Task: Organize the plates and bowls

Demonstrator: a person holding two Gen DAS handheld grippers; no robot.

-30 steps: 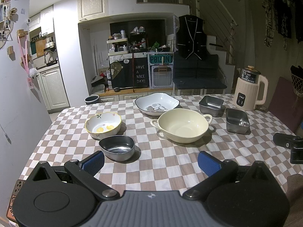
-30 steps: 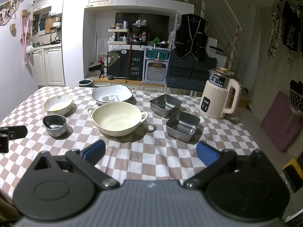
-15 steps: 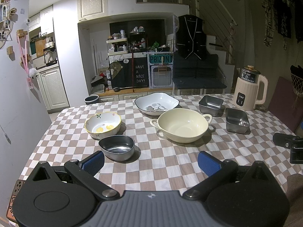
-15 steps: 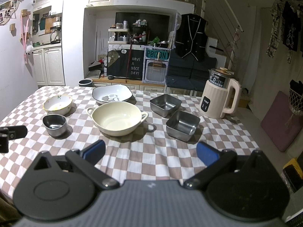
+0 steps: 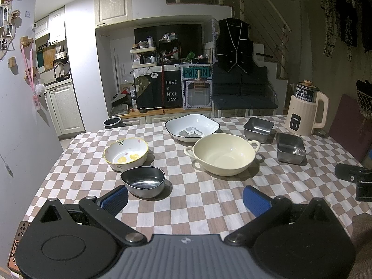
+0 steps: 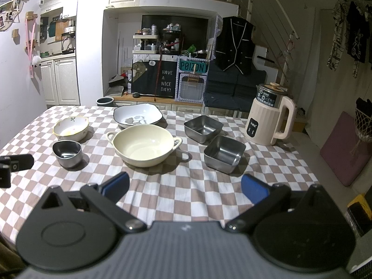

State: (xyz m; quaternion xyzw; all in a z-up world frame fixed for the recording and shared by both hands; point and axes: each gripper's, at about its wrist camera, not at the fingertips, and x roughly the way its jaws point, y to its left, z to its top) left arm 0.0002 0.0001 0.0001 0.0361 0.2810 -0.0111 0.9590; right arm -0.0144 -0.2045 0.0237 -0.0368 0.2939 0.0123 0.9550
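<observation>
On the checked tablecloth (image 5: 200,207) sit a cream two-handled bowl (image 5: 222,153) (image 6: 144,144), a white square dish with a dark rim (image 5: 192,127) (image 6: 137,116), a yellow-rimmed flowered bowl (image 5: 126,152) (image 6: 71,127), a small round steel bowl (image 5: 143,181) (image 6: 67,152) and two square steel containers (image 5: 258,129) (image 5: 290,147) (image 6: 203,128) (image 6: 224,153). My left gripper (image 5: 185,197) stands open just short of the small steel bowl, nothing between its blue pads. My right gripper (image 6: 185,186) is open too, near the front edge, before the cream bowl.
A cream electric kettle (image 5: 307,110) (image 6: 270,118) stands at the table's back right. The other gripper's black tip shows at each view's edge (image 5: 354,177) (image 6: 15,164). Beyond the table are a cluttered cabinet and a dark sofa.
</observation>
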